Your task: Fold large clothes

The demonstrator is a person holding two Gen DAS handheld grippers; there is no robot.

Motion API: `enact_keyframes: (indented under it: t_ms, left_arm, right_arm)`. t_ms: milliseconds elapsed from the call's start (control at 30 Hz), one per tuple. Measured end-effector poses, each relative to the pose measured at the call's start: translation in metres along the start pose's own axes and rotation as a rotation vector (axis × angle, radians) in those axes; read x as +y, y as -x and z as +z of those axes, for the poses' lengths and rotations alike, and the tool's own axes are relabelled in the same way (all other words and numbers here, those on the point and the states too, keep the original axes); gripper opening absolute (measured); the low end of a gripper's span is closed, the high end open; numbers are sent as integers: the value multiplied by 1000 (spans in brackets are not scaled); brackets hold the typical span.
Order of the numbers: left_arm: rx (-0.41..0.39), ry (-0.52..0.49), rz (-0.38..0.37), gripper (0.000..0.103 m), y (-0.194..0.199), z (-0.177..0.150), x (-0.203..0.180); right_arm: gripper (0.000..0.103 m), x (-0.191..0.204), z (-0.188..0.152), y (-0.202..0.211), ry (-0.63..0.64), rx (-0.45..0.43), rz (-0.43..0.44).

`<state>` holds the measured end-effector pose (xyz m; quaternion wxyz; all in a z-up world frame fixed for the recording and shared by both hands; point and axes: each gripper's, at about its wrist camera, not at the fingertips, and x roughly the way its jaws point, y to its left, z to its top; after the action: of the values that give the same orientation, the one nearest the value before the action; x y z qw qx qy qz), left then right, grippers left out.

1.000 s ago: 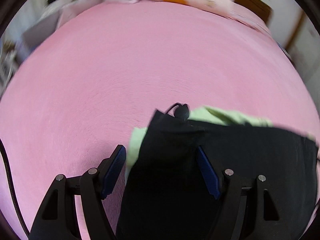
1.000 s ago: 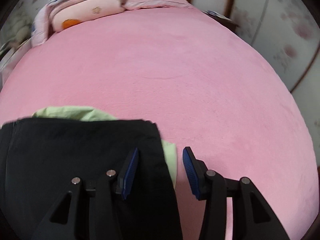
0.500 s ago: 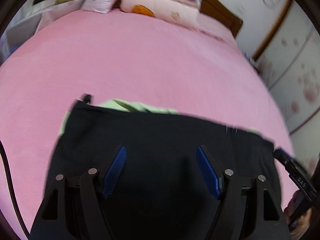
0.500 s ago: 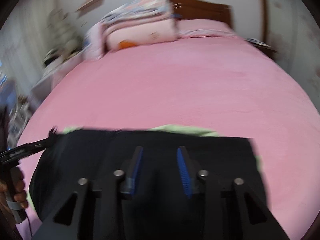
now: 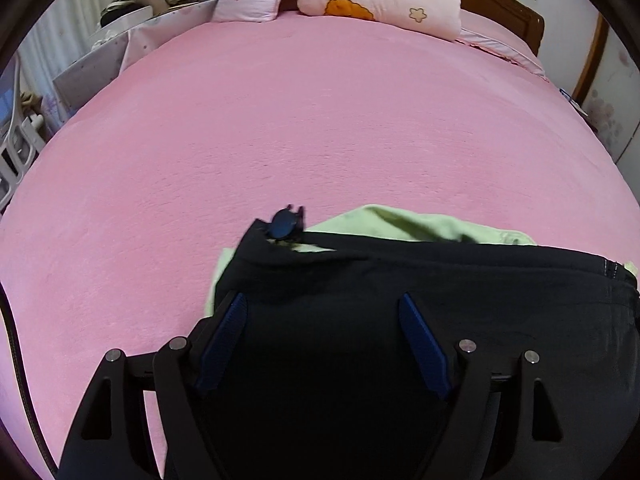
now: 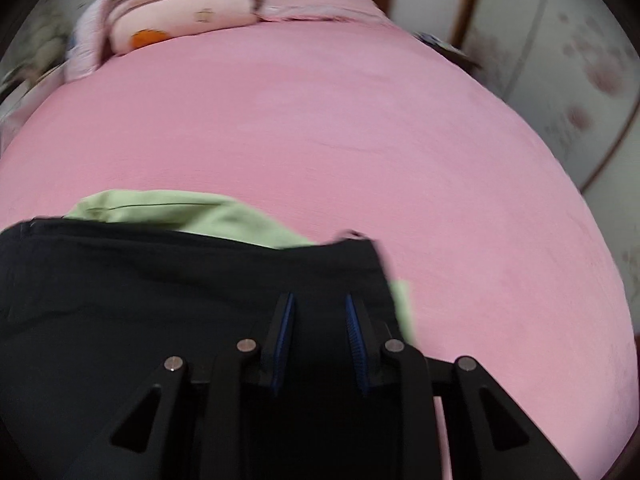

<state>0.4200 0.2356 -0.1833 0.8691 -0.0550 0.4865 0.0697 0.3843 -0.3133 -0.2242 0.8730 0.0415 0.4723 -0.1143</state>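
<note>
Left wrist view: black garment [image 5: 400,320] looks soft and limp at lower centre; best pinched at its corners. Left gripper [image 5: 324,312] gapes, just widening; right gripper [image 6: 318,312], just narrowing, grips nothing.

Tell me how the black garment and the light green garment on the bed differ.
The black garment lies on top, while the light green garment lies underneath it. The black garment shows a broad flat face; only strips of the light green garment peek out along the far and side edges. The black garment carries a dark round toggle at one corner; none shows on the green. Both rest on the pink bed.
</note>
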Motion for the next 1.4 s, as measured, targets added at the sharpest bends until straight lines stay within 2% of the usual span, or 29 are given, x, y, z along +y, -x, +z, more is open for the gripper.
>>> enact_keyframes:
  t_ms: [100,167,233,300,400,500,633,667,733,867,967,1000,1167,1267,1400]
  left_arm:
    - [25,14,12,78,15,-3,-1]
    - [36,33,-17,78,29,0,0]
    - [23,54,-82,78,52,7,-9]
    - [6,62,-126,78,89,1,-17]
    - [3,61,-155,79,120,-5,-16]
    - [18,82,-183,79,155,-28,-7]
    - [65,208,-265,79,172,-69,8]
    - [79,237,-280,79,162,-74,28]
    - [121,308,-318,79,143,-98,39]
    - [218,415,-373,79,103,-141,48]
    - [273,487,-395,79,83,-170,54]
    - [278,508,-406,79,75,-175,56]
    - [211,583,-479,79,48,-181,64]
    - [174,581,-513,88,35,-180,61]
    - [111,526,-495,99,25,-171,46]
  right_arm:
    - [25,-9,0,21,-59,-13,38]
    - [25,-9,-6,48,-64,-47,88]
    - [25,6,-5,79,-32,-91,134]
    - [26,23,-5,103,6,-127,171]
    - [26,49,-16,146,60,-173,228]
    - [26,75,-30,177,79,-202,295]
    - [26,103,-51,197,87,-204,344]
    - [26,108,-59,200,90,-208,354]
    - [26,120,-72,204,98,-209,367]
    - [26,142,-95,197,118,-195,395]
    - [24,154,-107,187,145,-197,371]
    - [20,158,-112,182,158,-198,356]
    - [11,173,-123,156,189,-164,350]
    - [8,181,-130,137,204,-135,336]
    - [7,185,-136,125,213,-124,329]
